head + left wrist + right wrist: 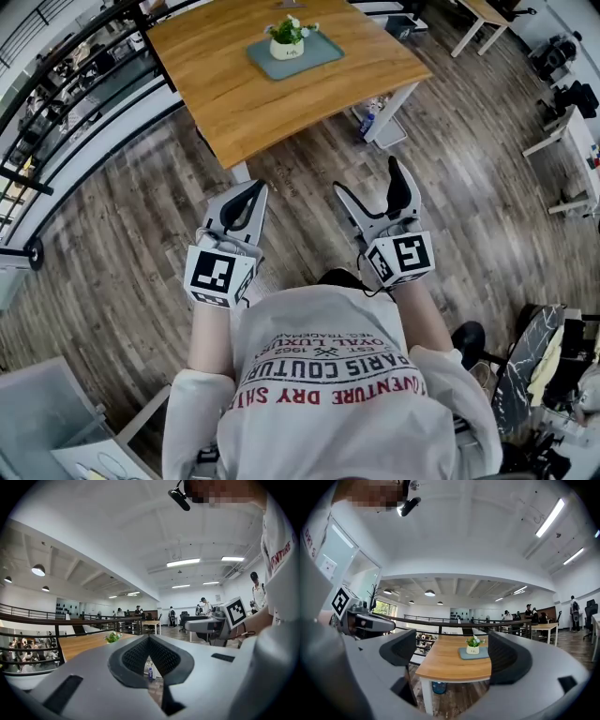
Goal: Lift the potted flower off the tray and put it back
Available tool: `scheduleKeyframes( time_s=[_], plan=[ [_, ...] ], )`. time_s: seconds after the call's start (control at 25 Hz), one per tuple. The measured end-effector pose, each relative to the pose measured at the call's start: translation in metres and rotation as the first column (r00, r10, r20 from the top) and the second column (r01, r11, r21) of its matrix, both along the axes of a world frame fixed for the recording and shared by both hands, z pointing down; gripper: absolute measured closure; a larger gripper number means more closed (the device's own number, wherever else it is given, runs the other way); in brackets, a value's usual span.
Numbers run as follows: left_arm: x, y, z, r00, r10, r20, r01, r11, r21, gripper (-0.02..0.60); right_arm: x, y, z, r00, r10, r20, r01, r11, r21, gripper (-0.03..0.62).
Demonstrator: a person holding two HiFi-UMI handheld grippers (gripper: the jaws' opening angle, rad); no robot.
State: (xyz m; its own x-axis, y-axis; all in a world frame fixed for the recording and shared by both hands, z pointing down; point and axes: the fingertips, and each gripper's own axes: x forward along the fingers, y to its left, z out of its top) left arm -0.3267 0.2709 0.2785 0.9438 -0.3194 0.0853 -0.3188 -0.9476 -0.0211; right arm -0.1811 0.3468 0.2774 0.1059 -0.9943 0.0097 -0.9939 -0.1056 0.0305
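The potted flower [287, 39], a white pot with green leaves and pale blooms, stands on a grey-green tray [314, 56] on the wooden table [244, 94], far ahead of both grippers. My left gripper [256, 190] is held over the floor short of the table with its jaws together and nothing in them. To its right, my right gripper [374, 187] stands open and empty. In the right gripper view the pot [473, 647] and tray [480, 654] show between the spread jaws, far off. The left gripper view shows touching tips [149, 638] and the flower [112, 637] at the left.
A black railing [56, 89] runs along the left beside the table. A bottle [367, 120] and a bin stand under the table's right side. Other desks [483, 17] and several people are further off. Dark wooden floor [309, 178] lies between me and the table.
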Motion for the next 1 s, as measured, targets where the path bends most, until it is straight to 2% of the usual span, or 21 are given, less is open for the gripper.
scheduleKeyframes(
  time_s=[0.24,0.44,0.6,0.76,1.0],
  plan=[
    [0.022,-0.024,0.003,0.999,-0.045,0.011,0.045,0.999,0.001,0.569,0.028,-0.033,0.003,0.999,-0.043,0.032,0.043,0.999,-0.001,0.137],
    [0.055,-0.066,0.015,0.991,-0.135,0.017,0.135,0.991,0.000,0.569,0.070,-0.082,0.019,0.992,-0.119,0.034,0.120,0.993,-0.011,0.137],
    [0.093,-0.101,0.022,0.969,-0.243,0.034,0.243,0.970,-0.016,0.569,0.121,-0.131,0.024,0.978,-0.202,0.047,0.203,0.979,-0.006,0.137],
    [0.146,-0.131,0.017,0.952,-0.303,0.046,0.304,0.952,-0.019,0.569,0.184,-0.175,0.013,0.966,-0.252,0.062,0.251,0.968,0.011,0.137],
    [0.219,-0.175,0.010,0.919,-0.392,0.040,0.393,0.919,-0.010,0.569,0.256,-0.236,0.015,0.929,-0.365,0.063,0.367,0.930,-0.012,0.137]
  ],
)
